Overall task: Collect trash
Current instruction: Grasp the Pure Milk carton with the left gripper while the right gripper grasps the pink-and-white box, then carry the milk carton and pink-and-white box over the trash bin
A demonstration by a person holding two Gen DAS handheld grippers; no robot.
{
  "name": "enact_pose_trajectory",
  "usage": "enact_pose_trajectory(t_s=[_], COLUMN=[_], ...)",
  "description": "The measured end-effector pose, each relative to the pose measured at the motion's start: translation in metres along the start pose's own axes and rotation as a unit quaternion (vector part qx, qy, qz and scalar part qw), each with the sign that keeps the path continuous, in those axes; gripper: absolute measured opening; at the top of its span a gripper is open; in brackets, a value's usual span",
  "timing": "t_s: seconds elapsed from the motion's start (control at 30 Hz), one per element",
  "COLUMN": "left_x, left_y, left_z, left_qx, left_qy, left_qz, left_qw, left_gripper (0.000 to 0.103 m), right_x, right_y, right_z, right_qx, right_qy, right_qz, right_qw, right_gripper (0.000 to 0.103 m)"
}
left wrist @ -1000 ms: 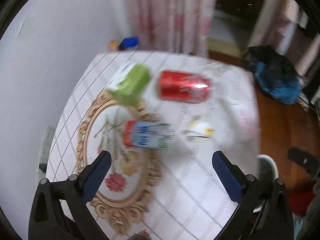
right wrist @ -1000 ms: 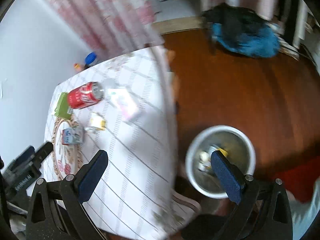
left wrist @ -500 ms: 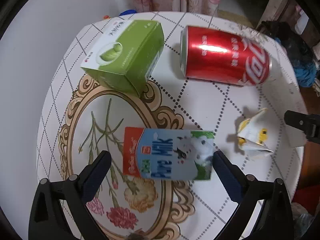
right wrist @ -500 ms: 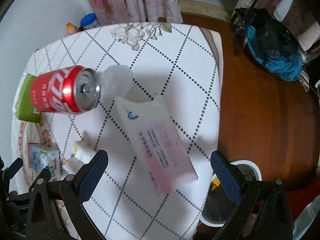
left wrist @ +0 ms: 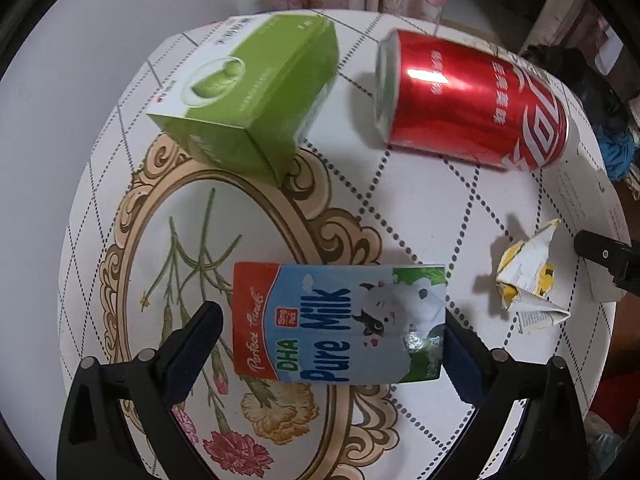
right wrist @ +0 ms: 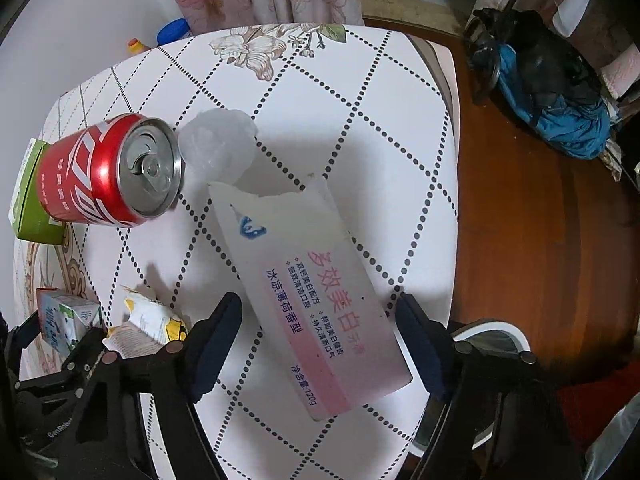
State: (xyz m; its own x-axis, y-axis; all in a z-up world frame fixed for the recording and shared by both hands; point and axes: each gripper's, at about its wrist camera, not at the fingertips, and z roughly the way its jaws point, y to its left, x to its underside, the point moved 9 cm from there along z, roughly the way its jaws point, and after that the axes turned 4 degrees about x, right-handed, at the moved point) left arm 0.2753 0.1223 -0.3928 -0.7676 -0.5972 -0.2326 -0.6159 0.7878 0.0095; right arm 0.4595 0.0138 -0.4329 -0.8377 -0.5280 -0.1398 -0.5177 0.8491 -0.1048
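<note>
My left gripper is open with its fingers on either side of a flattened blue milk carton lying on the table. Behind it lie a green box and a red cola can on its side; a crumpled yellow-white wrapper lies to the right. My right gripper is open and straddles a torn white-pink toothpaste box. A crumpled clear plastic wad lies by the can.
The table has a white diamond-pattern cloth with a gold floral oval. A white-rimmed trash bin stands on the wood floor beside the right table edge. A blue-black bag lies on the floor. A wall and pink curtains stand behind.
Both grippers have moved down and forward toward the table. The left one now brackets the milk carton and the right one the toothpaste box. Both stay open.
</note>
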Motion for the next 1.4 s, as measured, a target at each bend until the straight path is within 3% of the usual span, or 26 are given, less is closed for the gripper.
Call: enact_pose_trajectory(t_s=[0.03, 0.07, 0.17, 0.57, 0.83, 1.07, 1.4], left_x=[0.000, 0.002, 0.002, 0.013, 0.034, 0.052, 0.074], left_y=[0.004, 0.008, 0.015, 0.019, -0.010, -0.054, -0.176], left_z=[-0.002, -0.006, -0.016, -0.085, -0.131, -0.182, -0.220], left_qx=[-0.002, -0.003, -0.005, -0.033, -0.015, 0.021, 0.099], left_qy=[-0.008, -0.015, -0.034, -0.102, -0.137, -0.174, -0.187], left_qz=[-0.003, -0.006, -0.006, -0.003, 0.012, 0.049, 0.130], left_qw=[1.0000, 0.9999, 0.9994, 0.9942, 0.9904, 0.9833, 0.9686], left_gripper=[0.089, 0.089, 0.089, 0.089, 0.089, 0.089, 0.089], right_x=[0.000, -0.002, 0.001, 0.037, 0.087, 0.128, 0.191], right_y=[-0.001, -0.001, 0.003, 0.016, 0.015, -0.014, -0.124], right_z=[-0.001, -0.002, -0.005, -0.047, -0.091, -0.146, -0.194], right_qx=[0.007, 0.007, 0.000, -0.022, -0.033, -0.047, -0.048], right_qy=[-0.006, -0.008, -0.013, -0.063, -0.117, -0.168, -0.193], right_qz=[-0.002, -0.004, -0.008, 0.026, 0.052, 0.079, 0.157], right_qw=[1.000, 1.000, 1.000, 0.997, 0.991, 0.981, 0.967], right_gripper=[0.068, 0.062, 0.058, 0.055, 0.055, 0.054, 0.054])
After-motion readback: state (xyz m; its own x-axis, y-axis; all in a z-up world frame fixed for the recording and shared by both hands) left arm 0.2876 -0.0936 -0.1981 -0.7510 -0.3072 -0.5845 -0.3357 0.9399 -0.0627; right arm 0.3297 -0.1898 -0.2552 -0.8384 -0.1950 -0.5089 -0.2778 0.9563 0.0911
